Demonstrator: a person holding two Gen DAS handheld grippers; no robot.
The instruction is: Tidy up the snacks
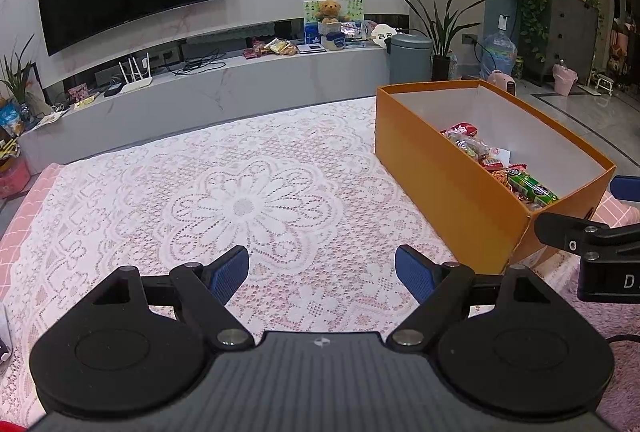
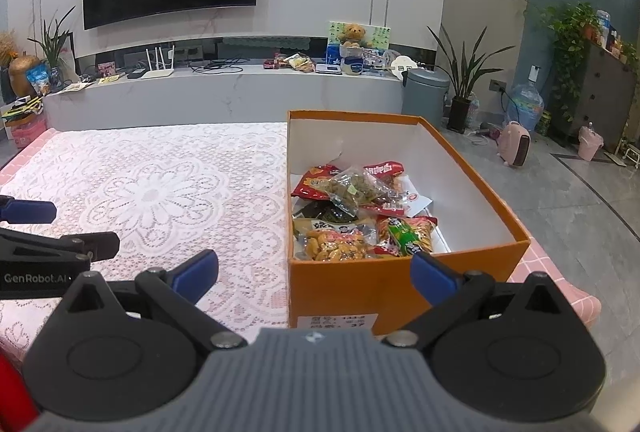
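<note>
An orange cardboard box stands on the lace-covered table, with several snack packets piled inside at its near end. In the left wrist view the box is at the right, with the snack packets showing over its rim. My left gripper is open and empty above the lace cloth, left of the box. My right gripper is open and empty, just in front of the box's near wall. Each gripper shows at the edge of the other's view.
The white lace tablecloth covers a pink table. Beyond it are a low TV bench with a router, cables and more snacks, a wall TV, a grey bin, plants, and a tiled floor at the right.
</note>
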